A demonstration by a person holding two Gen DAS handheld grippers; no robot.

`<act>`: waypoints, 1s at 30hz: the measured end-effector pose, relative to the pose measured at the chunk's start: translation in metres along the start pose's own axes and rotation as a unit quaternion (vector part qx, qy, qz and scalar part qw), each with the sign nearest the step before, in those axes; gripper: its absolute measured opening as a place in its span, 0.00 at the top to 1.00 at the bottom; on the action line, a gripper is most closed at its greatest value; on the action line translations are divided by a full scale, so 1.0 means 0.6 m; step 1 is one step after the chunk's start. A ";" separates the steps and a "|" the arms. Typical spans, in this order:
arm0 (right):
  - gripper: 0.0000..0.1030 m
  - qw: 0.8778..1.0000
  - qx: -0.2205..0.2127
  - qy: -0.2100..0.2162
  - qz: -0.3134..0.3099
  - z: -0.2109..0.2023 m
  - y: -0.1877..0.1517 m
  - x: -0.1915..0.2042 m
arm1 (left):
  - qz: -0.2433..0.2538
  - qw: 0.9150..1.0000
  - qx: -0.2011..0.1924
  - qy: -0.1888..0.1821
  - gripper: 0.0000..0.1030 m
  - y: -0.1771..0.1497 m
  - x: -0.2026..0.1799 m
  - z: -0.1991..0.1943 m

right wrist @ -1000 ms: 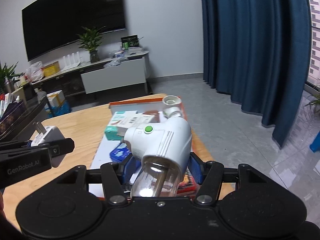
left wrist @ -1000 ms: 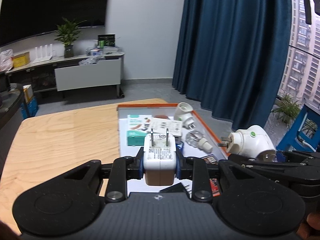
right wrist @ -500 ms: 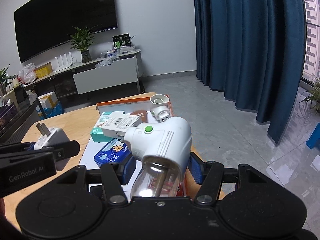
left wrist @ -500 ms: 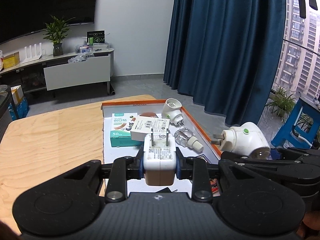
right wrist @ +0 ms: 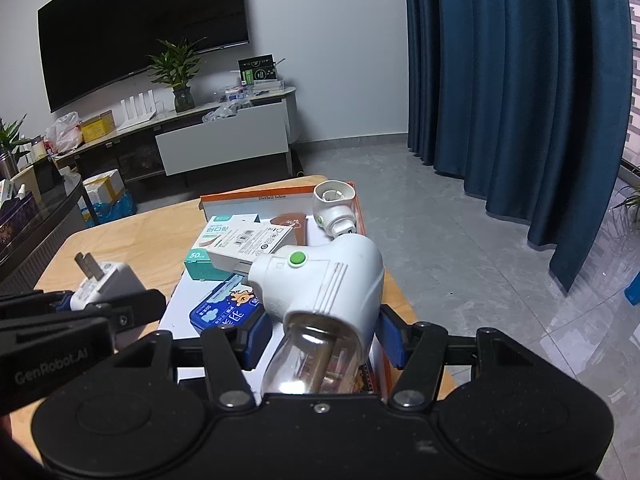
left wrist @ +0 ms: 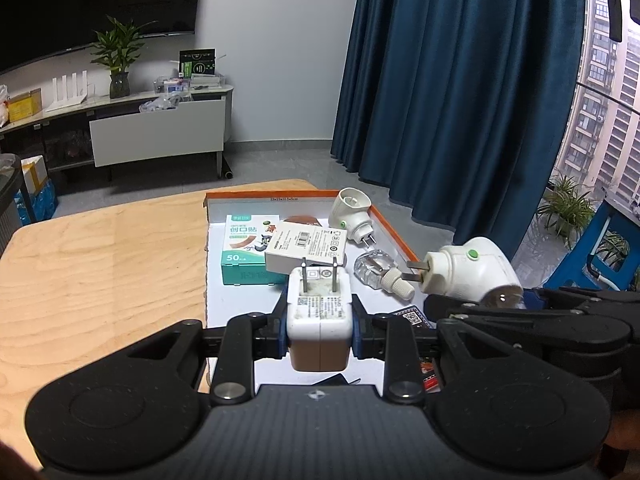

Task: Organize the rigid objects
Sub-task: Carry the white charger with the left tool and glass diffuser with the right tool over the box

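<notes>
Over the tray [left wrist: 394, 227], each claw grips a light, stiff, smooth plastic body by its flat sides: left gripper [left wrist: 320, 326] the charger [left wrist: 320, 312], right gripper [right wrist: 320, 336] the plug-in vaporizer [right wrist: 324, 280], clear of its fragile bottle [right wrist: 308, 360].

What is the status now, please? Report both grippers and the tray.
Left gripper shut on white charger. Right gripper shut on plug-in vaporizer. Both above orange-edged tray; boxes and second vaporizer crowd it.

Wooden table [left wrist: 100, 264] bearing an orange-rimmed tray [left wrist: 394, 226].
The tray sits at the table's right edge, nearest the curtain [left wrist: 460, 80].
</notes>
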State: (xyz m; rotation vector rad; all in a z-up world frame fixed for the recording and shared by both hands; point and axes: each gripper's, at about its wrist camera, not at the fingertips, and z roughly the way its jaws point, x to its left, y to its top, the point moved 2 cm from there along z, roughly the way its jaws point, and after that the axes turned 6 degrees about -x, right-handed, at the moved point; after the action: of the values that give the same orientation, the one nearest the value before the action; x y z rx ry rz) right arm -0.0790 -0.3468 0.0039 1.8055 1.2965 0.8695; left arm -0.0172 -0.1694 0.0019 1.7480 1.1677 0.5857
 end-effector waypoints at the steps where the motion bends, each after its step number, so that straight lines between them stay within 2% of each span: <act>1: 0.33 1.000 0.002 0.002 -0.001 0.004 0.001 0.000 | 0.000 1.000 0.001 0.001 0.71 0.000 0.000 0.001; 30: 0.33 0.999 0.022 0.002 -0.025 0.059 0.020 0.016 | -0.008 1.000 0.023 -0.001 0.71 -0.003 0.006 0.028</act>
State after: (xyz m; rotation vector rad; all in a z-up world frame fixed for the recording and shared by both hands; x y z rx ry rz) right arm -0.0412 -0.3462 -0.0024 1.7994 1.3672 0.8227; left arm -0.0035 -0.1735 -0.0075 1.7767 1.2006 0.5511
